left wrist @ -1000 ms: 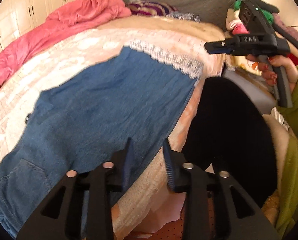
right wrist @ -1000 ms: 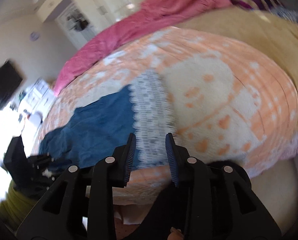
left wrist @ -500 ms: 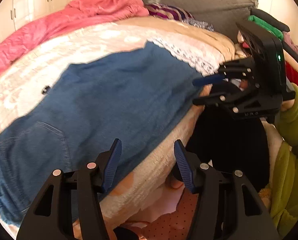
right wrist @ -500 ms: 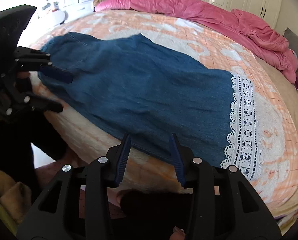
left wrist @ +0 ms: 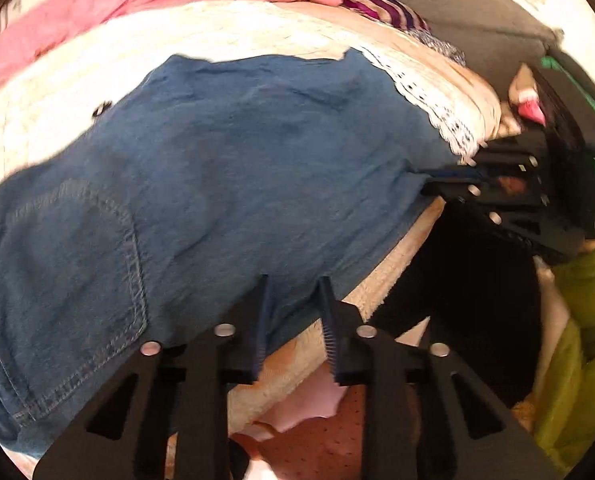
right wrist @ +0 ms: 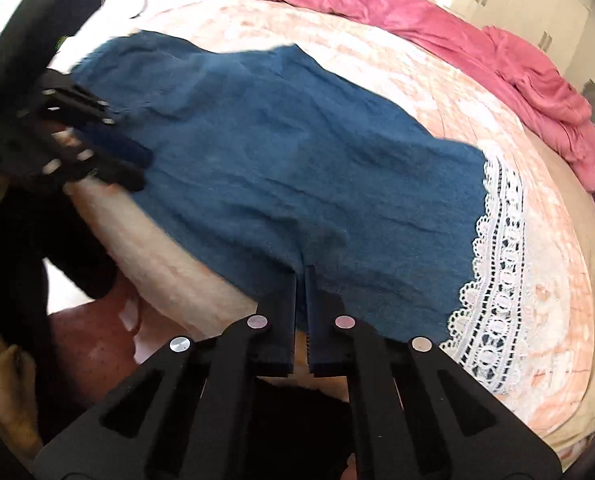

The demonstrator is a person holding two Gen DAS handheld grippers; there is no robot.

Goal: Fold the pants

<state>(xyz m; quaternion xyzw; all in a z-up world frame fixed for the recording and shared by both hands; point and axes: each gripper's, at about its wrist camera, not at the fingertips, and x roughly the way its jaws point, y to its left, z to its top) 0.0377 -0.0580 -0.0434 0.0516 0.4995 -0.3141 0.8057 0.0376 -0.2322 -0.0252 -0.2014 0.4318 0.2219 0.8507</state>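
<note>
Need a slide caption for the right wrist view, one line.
Right gripper shut on near edge of denim pants spread on the bed; left gripper at the waist end.

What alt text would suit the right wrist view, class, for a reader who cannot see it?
The right gripper is shut on the near edge of blue pants spread on a bed. The left gripper meets the pants' far end; lace trim edges the other.

Bed (right wrist: 437, 92) under my cameras.
I see pants (right wrist: 289, 160) spread across frame centre, pink quilt (right wrist: 477, 44) bunched upper right.
</note>
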